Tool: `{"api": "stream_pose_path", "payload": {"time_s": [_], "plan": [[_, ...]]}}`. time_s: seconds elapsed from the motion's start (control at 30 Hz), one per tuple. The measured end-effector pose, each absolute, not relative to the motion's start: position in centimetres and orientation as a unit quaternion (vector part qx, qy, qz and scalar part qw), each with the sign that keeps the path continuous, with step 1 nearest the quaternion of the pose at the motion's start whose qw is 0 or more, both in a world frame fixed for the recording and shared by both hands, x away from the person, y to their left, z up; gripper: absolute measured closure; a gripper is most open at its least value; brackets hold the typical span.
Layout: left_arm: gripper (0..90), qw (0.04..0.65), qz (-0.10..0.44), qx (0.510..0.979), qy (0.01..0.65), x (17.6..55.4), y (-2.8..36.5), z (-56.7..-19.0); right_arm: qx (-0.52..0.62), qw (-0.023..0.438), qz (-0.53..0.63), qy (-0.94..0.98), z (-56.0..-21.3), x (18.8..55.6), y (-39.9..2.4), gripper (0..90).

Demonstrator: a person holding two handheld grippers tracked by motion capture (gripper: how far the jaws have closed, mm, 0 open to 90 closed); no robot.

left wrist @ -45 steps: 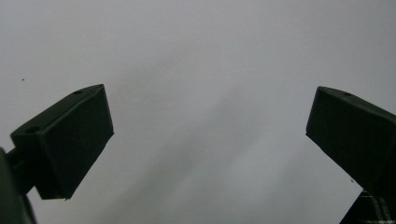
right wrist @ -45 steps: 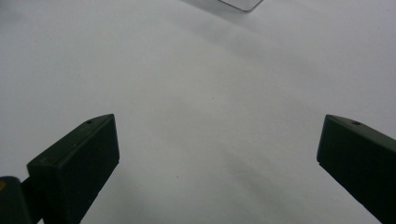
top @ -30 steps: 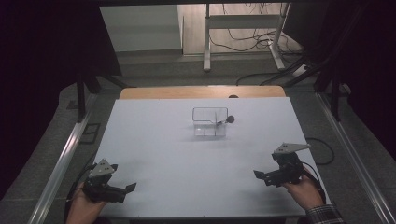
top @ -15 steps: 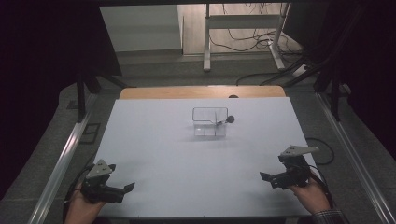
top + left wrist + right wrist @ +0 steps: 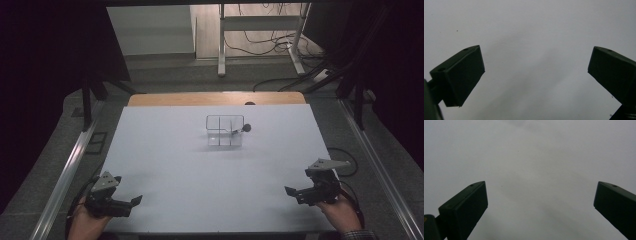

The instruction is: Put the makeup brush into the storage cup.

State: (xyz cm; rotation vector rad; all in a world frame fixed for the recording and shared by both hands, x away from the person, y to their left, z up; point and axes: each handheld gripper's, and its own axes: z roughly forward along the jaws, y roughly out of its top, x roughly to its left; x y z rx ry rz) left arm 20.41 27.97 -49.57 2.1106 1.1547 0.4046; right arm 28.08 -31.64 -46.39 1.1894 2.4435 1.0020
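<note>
Two hand-held grippers, left hand-held gripper [image 5: 134,201] and right hand-held gripper [image 5: 291,192], gape wide; well ahead between them, one clear divided box [image 5: 224,131] holds a small dark-headed item [image 5: 246,128] on the table [image 5: 210,175].

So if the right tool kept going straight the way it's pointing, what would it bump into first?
Probably just the white table. The right tool sits open near the front edge, pointing left and tilted down at bare tabletop. The clear box lies farther back, off that line, though depth is hard to judge.

Divided box [image 5: 225,131] mid-table [image 5: 165,150], dark knob [image 5: 246,128] touching its right side.
</note>
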Motion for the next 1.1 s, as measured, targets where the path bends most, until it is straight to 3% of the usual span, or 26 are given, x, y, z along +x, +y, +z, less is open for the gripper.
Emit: {"api": "stream_pose_path", "payload": {"time_s": [1.1], "plan": [[1.0, 0.34, 0.154, 0.814, 0.444, 20.4, 28.2, -49.8, 0.44, 0.139, 0.327, 0.825, -46.8, 26.0, -34.8, 0.0]]}}
